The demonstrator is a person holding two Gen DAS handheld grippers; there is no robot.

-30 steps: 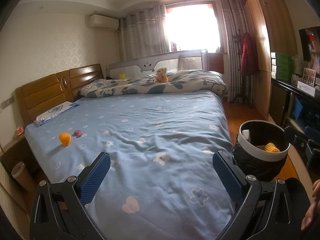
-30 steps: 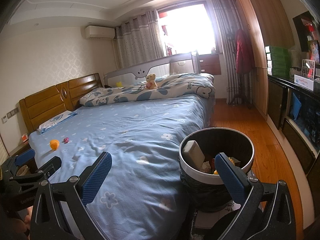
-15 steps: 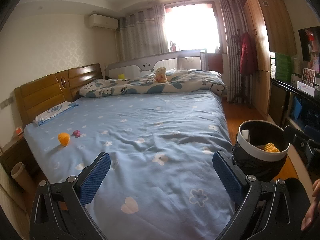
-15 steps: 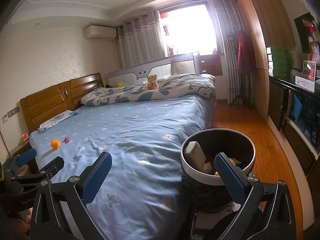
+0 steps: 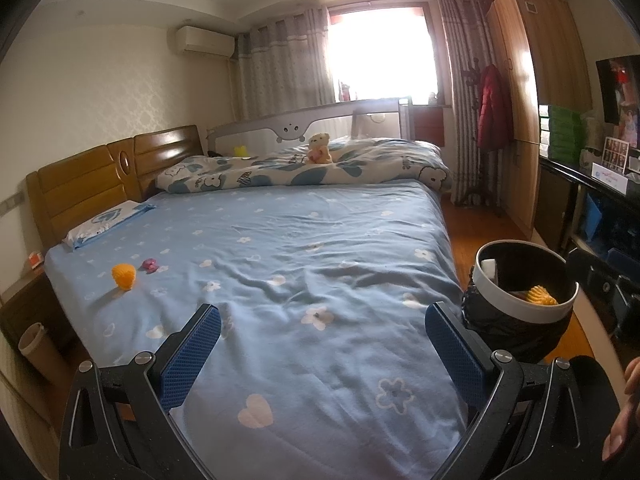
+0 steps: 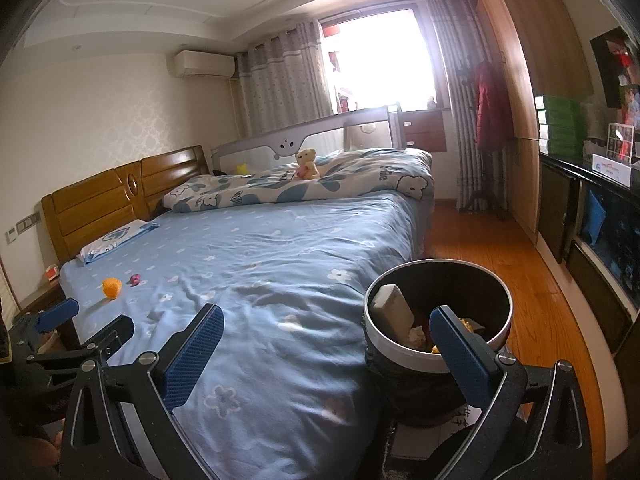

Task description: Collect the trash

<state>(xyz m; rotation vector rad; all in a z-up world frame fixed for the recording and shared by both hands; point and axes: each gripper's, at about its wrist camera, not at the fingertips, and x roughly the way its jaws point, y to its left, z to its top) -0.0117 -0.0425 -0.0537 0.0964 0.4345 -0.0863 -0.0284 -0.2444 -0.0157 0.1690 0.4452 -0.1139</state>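
Left-wrist view shows both tongs, left gripper (image 5: 322, 354) and right gripper (image 6: 326, 354), released and empty, the bin (image 6: 438, 320) already part-filled, while an orange scrap (image 5: 123, 276) and pink scrap (image 5: 150, 265) wait on the bed (image 5: 320, 240).

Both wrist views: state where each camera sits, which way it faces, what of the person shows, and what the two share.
Left wrist: on the left gripper, over the bed's near corner, facing along it to the window; open blue fingers, a hand at the right edge.
Right wrist: on the right gripper, by the trash bin at the bedside, facing the same way; open fingers, the left gripper at lower left.
Shared: bed, bin, orange item, small pink item, teddy bear.
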